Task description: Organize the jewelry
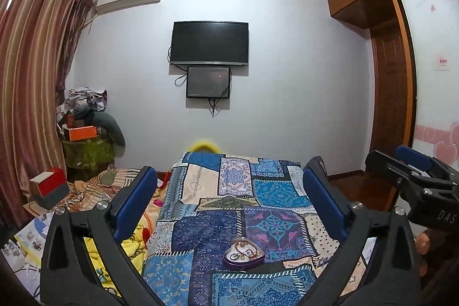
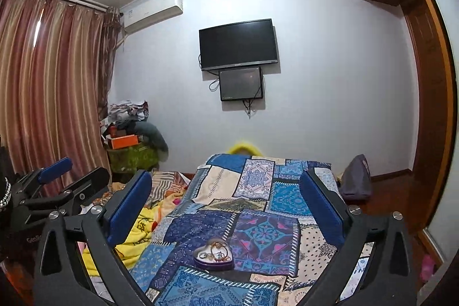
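A purple heart-shaped jewelry box lies open on the blue patchwork bedspread, with gold and silver jewelry piled inside. It also shows in the right wrist view. My left gripper is open and empty, held above and behind the box. My right gripper is open and empty too, also above the box. Each gripper shows at the edge of the other's view: the right gripper and the left gripper.
A yellow blanket and striped bedding lie left of the bedspread. A red and grey box sits at the left. A cluttered pile with an orange box stands in the corner by the curtains. A wardrobe stands on the right.
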A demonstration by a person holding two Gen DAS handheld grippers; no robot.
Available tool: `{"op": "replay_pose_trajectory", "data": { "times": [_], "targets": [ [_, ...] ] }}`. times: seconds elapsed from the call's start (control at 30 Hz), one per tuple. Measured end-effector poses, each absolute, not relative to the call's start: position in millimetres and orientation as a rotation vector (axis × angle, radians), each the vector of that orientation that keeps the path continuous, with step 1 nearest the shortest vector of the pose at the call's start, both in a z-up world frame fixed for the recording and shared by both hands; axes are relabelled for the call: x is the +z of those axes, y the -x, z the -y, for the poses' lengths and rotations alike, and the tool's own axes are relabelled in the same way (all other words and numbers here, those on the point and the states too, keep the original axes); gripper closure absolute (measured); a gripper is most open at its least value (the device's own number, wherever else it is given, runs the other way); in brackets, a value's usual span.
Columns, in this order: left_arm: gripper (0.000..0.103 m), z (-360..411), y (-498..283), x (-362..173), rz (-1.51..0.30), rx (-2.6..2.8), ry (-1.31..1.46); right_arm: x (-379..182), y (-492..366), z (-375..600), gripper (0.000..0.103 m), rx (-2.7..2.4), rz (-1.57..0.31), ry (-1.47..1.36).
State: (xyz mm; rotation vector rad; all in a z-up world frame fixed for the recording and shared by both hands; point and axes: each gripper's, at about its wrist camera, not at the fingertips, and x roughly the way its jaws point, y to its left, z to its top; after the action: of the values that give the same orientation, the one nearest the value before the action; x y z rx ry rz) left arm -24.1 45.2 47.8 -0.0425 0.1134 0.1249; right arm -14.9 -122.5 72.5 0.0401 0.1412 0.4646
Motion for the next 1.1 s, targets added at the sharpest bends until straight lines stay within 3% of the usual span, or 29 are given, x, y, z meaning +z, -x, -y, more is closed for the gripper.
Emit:
{"op": "replay_pose_trajectory", "data": {
  "times": [1.1],
  "targets": [
    [0.000,-48.0,18.8,43.8,-0.140,0.124,0.055,76.0,21.0,122.6,0.001,0.465,-0.154,-0.034]
  ]
}}
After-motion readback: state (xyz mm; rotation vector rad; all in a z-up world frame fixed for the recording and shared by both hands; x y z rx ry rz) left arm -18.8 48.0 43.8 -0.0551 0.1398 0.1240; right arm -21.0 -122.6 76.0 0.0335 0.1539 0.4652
